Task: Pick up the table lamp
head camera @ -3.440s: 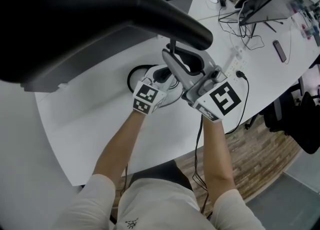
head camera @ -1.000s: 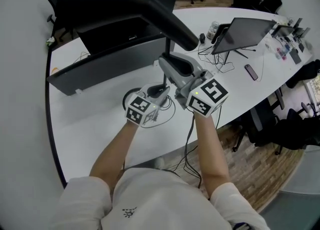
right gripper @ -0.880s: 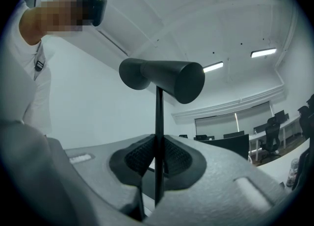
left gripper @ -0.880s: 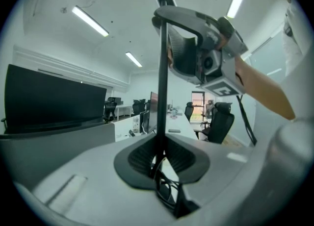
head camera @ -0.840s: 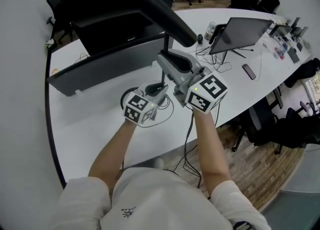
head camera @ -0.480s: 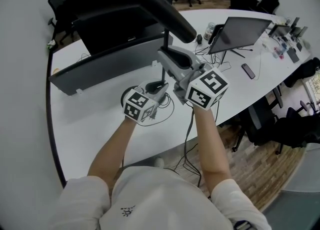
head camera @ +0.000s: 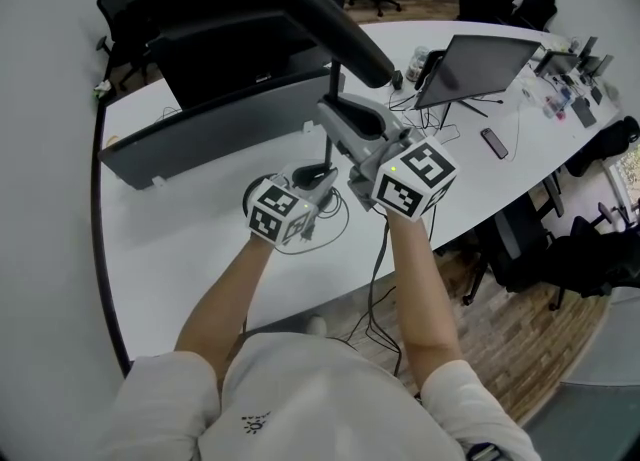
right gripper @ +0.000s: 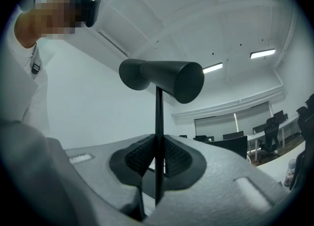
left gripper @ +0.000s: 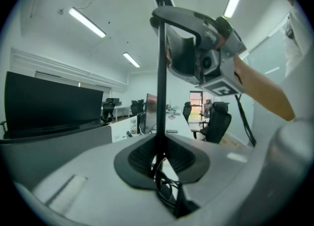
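Lift | we have left gripper (left gripper: 160,163) clamped low on lamp (right gripper: 164,79) stem (left gripper: 161,73) | right gripper (right gripper: 158,163) clamped at 12 o'clock above | two grips to steady it upright

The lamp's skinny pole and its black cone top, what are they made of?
The pole is probably metal painted matte black: it is thin, perfectly straight and shows no shine. The cone top is likely metal or hard plastic, matte black, with a faint soft sheen along its smooth, seamless side.
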Demonstrator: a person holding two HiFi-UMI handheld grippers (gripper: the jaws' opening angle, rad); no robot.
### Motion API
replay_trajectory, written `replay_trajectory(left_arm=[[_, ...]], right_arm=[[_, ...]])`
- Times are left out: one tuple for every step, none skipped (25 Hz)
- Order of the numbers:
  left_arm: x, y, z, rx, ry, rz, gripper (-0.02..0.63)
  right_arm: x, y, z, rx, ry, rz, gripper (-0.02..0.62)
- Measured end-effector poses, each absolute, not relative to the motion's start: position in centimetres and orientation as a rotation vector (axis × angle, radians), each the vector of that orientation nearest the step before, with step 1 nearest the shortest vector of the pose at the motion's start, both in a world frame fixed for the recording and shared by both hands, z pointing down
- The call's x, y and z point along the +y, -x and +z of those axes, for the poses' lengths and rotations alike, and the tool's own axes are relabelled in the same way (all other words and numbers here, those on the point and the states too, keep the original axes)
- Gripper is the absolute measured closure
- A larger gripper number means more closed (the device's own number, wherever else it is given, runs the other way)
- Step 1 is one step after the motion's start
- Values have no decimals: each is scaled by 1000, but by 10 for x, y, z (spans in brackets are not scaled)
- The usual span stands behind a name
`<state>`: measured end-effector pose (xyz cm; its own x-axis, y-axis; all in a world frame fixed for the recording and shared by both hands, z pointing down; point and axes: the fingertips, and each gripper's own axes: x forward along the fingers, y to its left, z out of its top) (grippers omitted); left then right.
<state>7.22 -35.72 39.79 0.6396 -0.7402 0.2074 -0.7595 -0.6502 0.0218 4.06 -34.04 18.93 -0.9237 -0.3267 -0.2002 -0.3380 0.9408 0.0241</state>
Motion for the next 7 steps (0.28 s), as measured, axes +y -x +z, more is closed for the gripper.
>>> replay_trajectory(left_arm=[[-357,-72,399,-1260,-2747,274,561],[-356,-71,399,-1260,-2748,274,561],[-356,-71,400,-1258,-2748,275,561],[-357,-71,400,-1257,-2748,277,561],[-357,-71,401,-1255,-2748,279,561],[-357,-71,402,-1254,-2748,281,561],[-357,-71,402,-1252,-2747,282,561]], right_arm=[[-340,-40,190,2904,501,87,549],[-339,-40,191,2905,501,88,549],[-339,-39,191,2906,501,89,549],[-339,-39,192,2907,503,89,549],[-339,-39,192,2908,504,88,549],[-339,-38,193,2908,505,87,549],[-339,-38,193,2909,506,84,549]])
